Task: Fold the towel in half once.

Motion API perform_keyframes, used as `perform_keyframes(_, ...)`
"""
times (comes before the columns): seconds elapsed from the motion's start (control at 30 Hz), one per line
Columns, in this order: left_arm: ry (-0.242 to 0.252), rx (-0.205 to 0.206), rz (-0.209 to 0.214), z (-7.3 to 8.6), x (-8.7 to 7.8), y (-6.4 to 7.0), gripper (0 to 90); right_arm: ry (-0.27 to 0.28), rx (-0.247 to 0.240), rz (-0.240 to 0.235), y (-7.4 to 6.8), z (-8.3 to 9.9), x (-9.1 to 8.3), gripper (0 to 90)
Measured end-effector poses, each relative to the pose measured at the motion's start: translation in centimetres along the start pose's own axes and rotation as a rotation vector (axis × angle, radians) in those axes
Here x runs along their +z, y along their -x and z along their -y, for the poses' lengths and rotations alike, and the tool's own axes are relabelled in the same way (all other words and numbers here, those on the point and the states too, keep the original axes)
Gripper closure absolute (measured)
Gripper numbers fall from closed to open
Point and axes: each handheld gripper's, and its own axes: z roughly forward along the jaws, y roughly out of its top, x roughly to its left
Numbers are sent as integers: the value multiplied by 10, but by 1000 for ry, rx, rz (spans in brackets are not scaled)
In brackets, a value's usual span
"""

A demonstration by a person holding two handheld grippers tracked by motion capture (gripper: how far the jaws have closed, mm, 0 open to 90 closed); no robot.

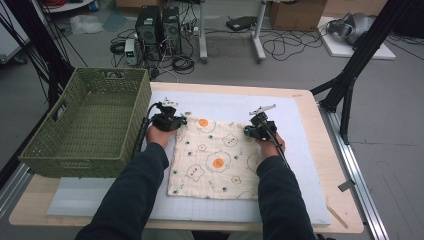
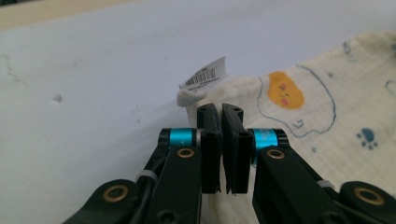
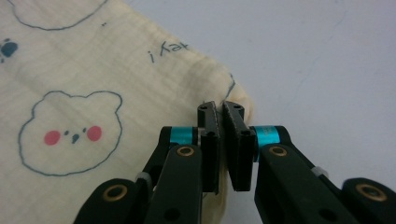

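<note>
Left gripper view, hand-held gripper point(image 2: 222, 112) clamped — cloth point(image 2: 327, 140) corner

The cloth point(image 1: 215, 159) is cream, printed with bears and fried eggs. It lies flat and spread on the white mat, with a small white label point(image 2: 204, 76) at its far left corner

I see even, soft overhead light with faint shadows and no glare; my high view is slightly grainy, and both gripper views blur up close.
</note>
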Motion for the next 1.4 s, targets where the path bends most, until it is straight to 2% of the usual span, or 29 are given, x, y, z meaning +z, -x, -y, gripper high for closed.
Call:
perform_keyframes(0.13, 60, -14, -7, -5, -5, 1, 861, 59, 7, 30, 3, -3, -5, 857)
perform_keyframes(0.2, 83, -28, 12, -6, -8, 0, 860, 80, 10, 29, 3, -4, -8, 857)
perform_keyframes(0.37, 90, -4, 38, -8, -21, 3, 859, 107, -6, 12, 1, -4, -18, 857)
perform_keyframes(0.5, 104, 25, 61, -13, -30, 11, 859, 114, -38, 2, -5, -4, -27, 857)
perform_keyframes(0.6, 128, 27, 70, -13, -37, 16, 859, 127, -48, 1, -7, -3, -36, 857)
perform_keyframes(0.67, 133, 29, 77, -9, -42, 20, 859, 153, -54, -1, -8, -1, -44, 857)
perform_keyframes(0.77, 129, 42, 99, -2, -49, 26, 859, 181, -39, -22, -9, 5, -54, 857)
perform_keyframes(0.8, 153, 39, 100, 0, -52, 28, 859, 187, -42, -22, -10, 7, -57, 857)
perform_keyframes(0.97, 173, 46, 128, 6, -65, 34, 859, 224, -47, -45, -18, 20, -69, 857)
perform_keyframes(1.03, 182, 46, 148, 8, -69, 35, 859, 222, -62, -51, -22, 22, -74, 857)
perform_keyframes(1.1, 185, 60, 152, 12, -74, 39, 859, 219, -85, -50, -26, 21, -78, 857)
perform_keyframes(1.23, 201, 61, 164, 22, -82, 42, 859, 228, -113, -59, -34, 21, -86, 857)
perform_keyframes(1.3, 200, 56, 164, 28, -84, 41, 859, 229, -131, -55, -38, 22, -89, 857)
perform_keyframes(1.4, 206, 41, 171, 35, -88, 41, 859, 243, -129, -53, -40, 27, -94, 857)
